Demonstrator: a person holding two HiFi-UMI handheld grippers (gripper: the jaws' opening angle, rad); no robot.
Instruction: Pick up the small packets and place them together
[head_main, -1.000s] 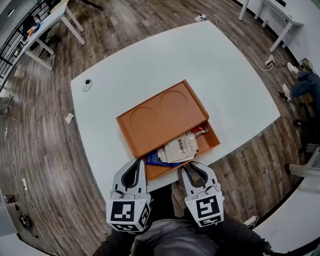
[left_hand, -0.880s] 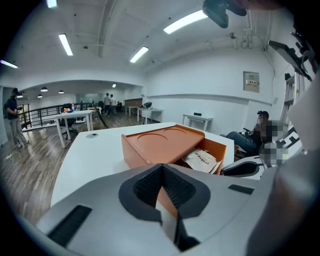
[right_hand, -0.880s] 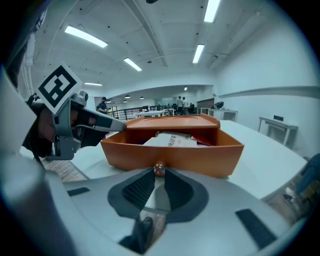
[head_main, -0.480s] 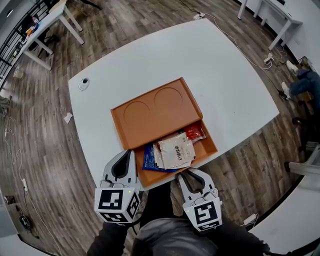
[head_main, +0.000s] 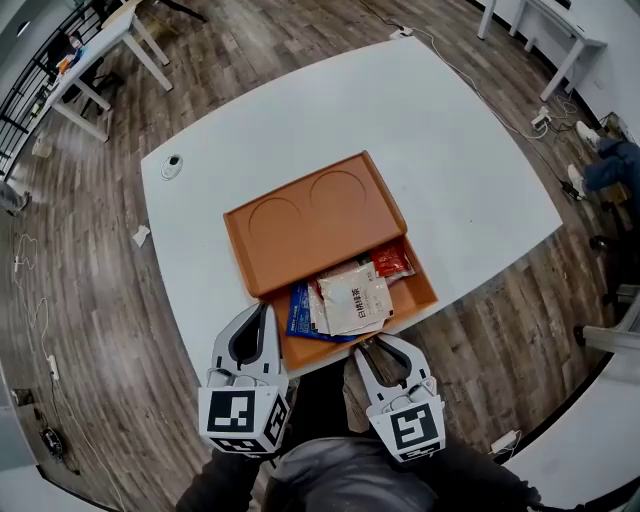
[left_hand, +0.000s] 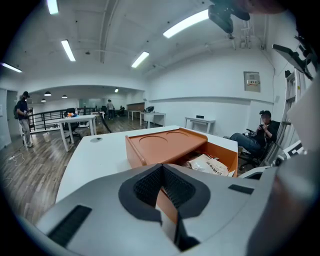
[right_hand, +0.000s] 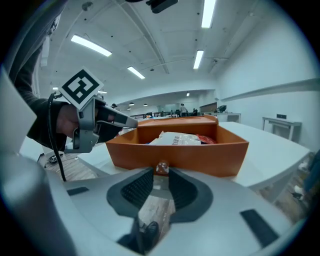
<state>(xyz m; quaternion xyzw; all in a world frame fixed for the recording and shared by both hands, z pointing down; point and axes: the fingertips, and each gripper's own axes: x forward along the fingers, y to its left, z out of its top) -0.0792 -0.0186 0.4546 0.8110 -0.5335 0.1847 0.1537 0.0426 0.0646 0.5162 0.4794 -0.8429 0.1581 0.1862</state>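
Observation:
An orange box (head_main: 315, 215) with two round recesses in its top stands near the table's front edge. Its drawer (head_main: 425, 285) is pulled out toward me. Inside lie a white packet (head_main: 352, 300), a red packet (head_main: 390, 262) and a blue packet (head_main: 298, 312). The white packet (right_hand: 175, 138) also shows over the drawer wall in the right gripper view. My right gripper (head_main: 368, 346) is at the drawer front, shut on its small knob (right_hand: 161, 167). By the drawer's left corner my left gripper (head_main: 258, 325) is shut and holds nothing; the box (left_hand: 165, 145) is just ahead of it.
The white table (head_main: 450, 150) carries a small round object (head_main: 172, 166) at its far left corner. Cables and a paper scrap (head_main: 138, 236) lie on the wooden floor. A seated person (left_hand: 260, 132) is off to the right. Other tables (head_main: 95, 60) stand further back.
The drawer stands a little further out than a second ago, so more of the packets shows. The left gripper dipped back to the left and has returned beside the drawer corner.

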